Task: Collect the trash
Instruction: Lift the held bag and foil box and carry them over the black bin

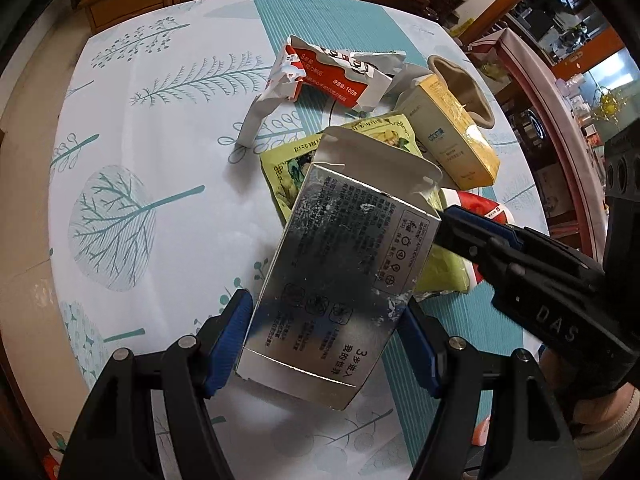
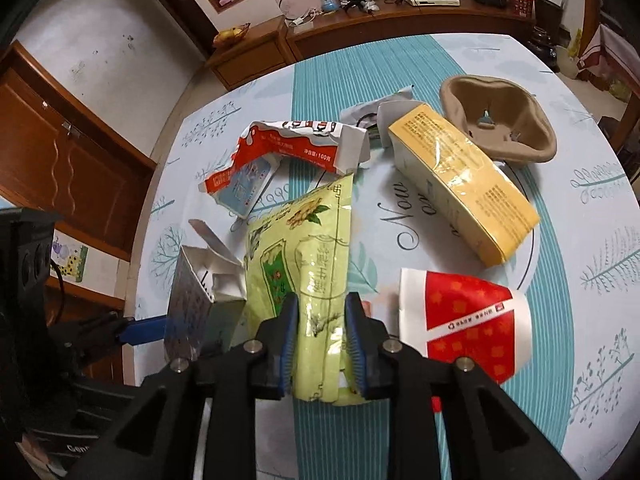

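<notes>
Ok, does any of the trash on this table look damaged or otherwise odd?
Yes. The red and white carton at the far side is ripped open and crumpled. The silver box in the left gripper has its end flap open. The brown pulp tray is bent out of shape.

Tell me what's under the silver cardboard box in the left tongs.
Under the silver cardboard box, the crinkled green plastic pouch and patterned tablecloth show. The pouch's middle and the cloth directly beneath are covered.

silver carton (image 1: 332, 272) at 6 o'clock: showing "3步进入我的世界" | torn red-and-white wrapper (image 1: 332, 76) at 12 o'clock: reading "100克" | right gripper (image 1: 444, 216) body at 4 o'clock: bearing "DAS" | tablecloth (image 2: 400, 216): displaying "Now"
</notes>
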Tool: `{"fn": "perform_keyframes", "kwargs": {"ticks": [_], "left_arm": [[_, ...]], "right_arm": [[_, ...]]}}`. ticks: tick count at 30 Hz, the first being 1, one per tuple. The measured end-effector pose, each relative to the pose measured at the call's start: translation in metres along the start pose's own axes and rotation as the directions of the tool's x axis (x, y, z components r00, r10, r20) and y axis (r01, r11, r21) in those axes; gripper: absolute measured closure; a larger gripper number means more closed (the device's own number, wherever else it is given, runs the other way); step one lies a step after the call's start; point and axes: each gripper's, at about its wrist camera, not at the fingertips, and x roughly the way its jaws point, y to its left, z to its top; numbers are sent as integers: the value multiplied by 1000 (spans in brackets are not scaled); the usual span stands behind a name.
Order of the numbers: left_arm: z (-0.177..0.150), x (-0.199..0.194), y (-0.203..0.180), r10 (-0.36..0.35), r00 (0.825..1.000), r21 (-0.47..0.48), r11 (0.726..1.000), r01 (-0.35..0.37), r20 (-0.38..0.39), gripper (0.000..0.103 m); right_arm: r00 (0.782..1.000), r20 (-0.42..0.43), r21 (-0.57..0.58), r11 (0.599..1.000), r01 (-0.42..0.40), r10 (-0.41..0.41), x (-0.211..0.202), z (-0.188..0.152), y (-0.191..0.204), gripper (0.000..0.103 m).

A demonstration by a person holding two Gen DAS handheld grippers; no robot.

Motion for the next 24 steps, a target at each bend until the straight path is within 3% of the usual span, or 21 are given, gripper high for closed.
{"fn": "perform_keyframes", "kwargs": {"ticks": [2,12,14,16,24], "left_arm": [[-2,-2,1,-4,1000,-2,1000,4,1,33],[-8,-4,5,-6,1000,-14,1000,6,-2,33],[-11,-5,6,-5,1000,-16,1000,5,-2,33],[-13,-8,7,-3,1000,-18,1000,3,3,33],[-26,-30,5,0,999,-31,1000,1,41,33]], "right_arm": [[1000,7,-23,1000,6,-6,-2,-2,4,71],[997,7,-124,989,81,-81,1,-16,19,71],[995,13,-144,984,104,-104,2,-18,21,77],[993,20,-161,980,119,-117,2,-20,23,91],[995,75,-170,982,78,-66,-26,-21,32,97]]}}
